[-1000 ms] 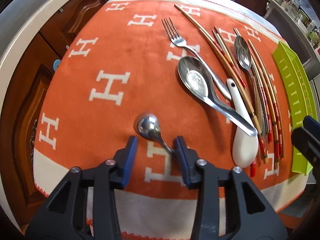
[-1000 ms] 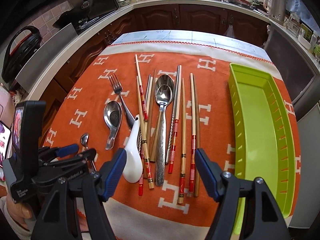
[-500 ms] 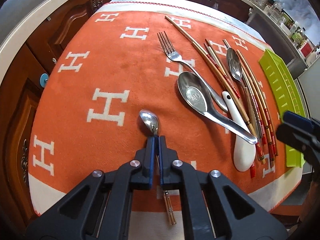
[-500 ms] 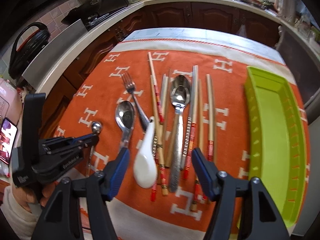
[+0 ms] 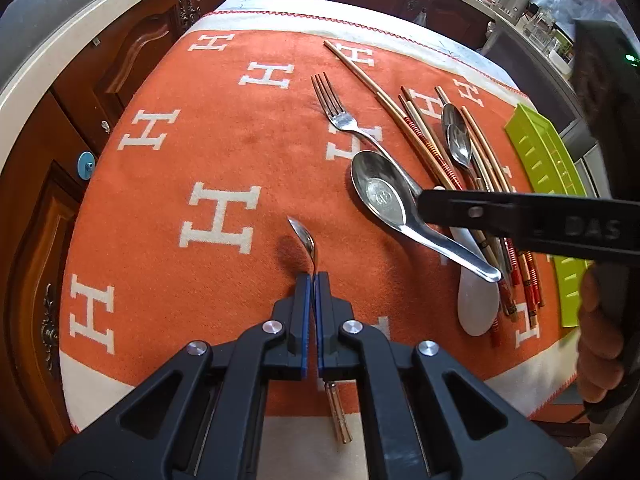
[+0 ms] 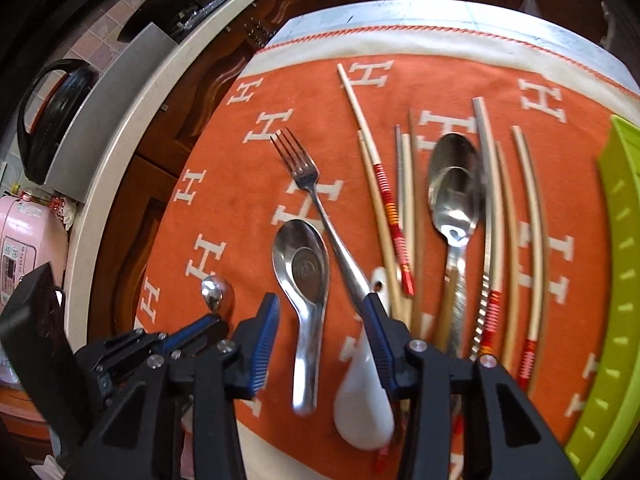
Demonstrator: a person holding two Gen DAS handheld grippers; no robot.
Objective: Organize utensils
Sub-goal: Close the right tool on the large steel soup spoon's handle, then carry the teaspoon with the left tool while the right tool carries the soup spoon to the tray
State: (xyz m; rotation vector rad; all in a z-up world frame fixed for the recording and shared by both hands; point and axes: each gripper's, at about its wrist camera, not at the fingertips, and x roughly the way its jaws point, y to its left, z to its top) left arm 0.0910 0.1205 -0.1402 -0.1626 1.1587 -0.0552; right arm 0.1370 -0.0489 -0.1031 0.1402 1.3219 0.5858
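While the left wrist view looks down its own fingers, the left gripper [image 5: 313, 280] is clamped on the neck of the teaspoon [image 5: 306, 240]. The bowl juts forward, turned on edge over the cloth [image 5: 224, 152]; the handle end shows below the fingers. To the right lie the soup spoon [image 5: 380, 196], the fork [image 5: 340, 118], the white spoon [image 5: 478, 304], the chopsticks [image 5: 424, 140] and two stacked spoons [image 5: 458, 140]. One finger of the right gripper [image 5: 520, 216] crosses above the soup spoon's handle as a dark bar; its gap cannot be read here. A hand [image 5: 600, 328] grips its body. Only a strip of the green tray [image 5: 540, 152] shows at the right edge.

As seen from the right wrist, the right gripper [image 6: 320, 340] has just been closing and stands at middle width. The soup spoon [image 6: 308, 280] handle lies between the pads, which do not touch it. The right finger [image 6: 380, 344] overlaps the fork [image 6: 320, 216] handle and the white spoon [image 6: 360, 400]. This view also shows the left gripper [image 6: 208, 322] from the side at lower left, with the teaspoon [image 6: 218, 298] bowl raised at its tip. The tray [image 6: 616, 280] curves along the right edge, holding nothing in the visible part. The chopsticks [image 6: 384, 208] and stacked spoons [image 6: 456, 196] appear blurred.
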